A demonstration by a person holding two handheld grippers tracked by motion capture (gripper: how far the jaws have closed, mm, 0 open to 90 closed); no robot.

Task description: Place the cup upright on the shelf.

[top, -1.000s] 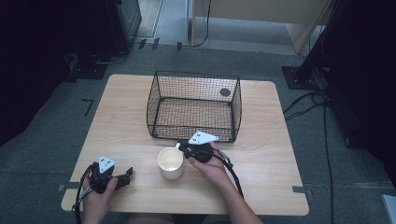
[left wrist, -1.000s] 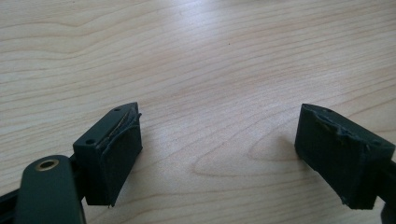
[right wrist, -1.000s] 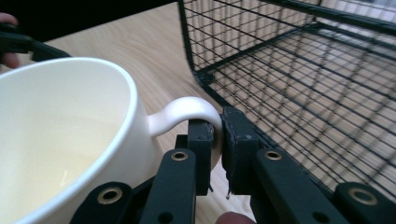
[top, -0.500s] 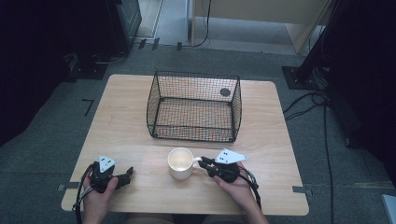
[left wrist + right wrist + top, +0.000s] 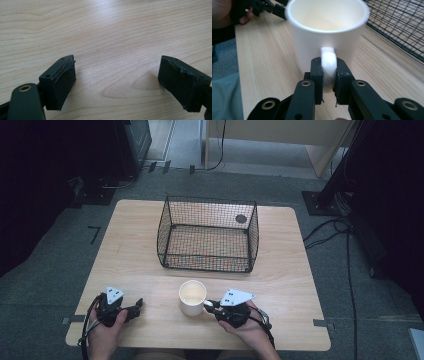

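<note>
- white and shiny, the mug (image 5: 192,296) stands upright on the wooden counter (image 5: 300,270), in front of the black wire basket (image 5: 207,234) and near the person's edge.
- what changed: 1 second ago the mug sat close under the basket's front wall. now it is nearer the person and a bit to the right, with a strip of bare wood between it and the basket.
- the right tongs (image 5: 329,75) are clamped on the mug's handle (image 5: 328,60), 1 black pad on each side of it. they moved along with the mug, so it looks like they pulled it.
- the left tongs (image 5: 117,82) are apart, with nothing but bare wood between them. they rest near the counter's front left corner, the same spot as 1 second ago.
- what this means: i think the mug is held well and is being carried or slid, maybe to line it up for a lift into the basket. it is not in the basket yet.
- the mug looks empty inside.
- count: 1 mug, 1 basket, 1 counter, 2 tongs, 2 hands.
- inside the basket i see nothing to count. there is 1 dark round spot (image 5: 241,219) at its far right corner, and i cannot tell what it is.
</note>
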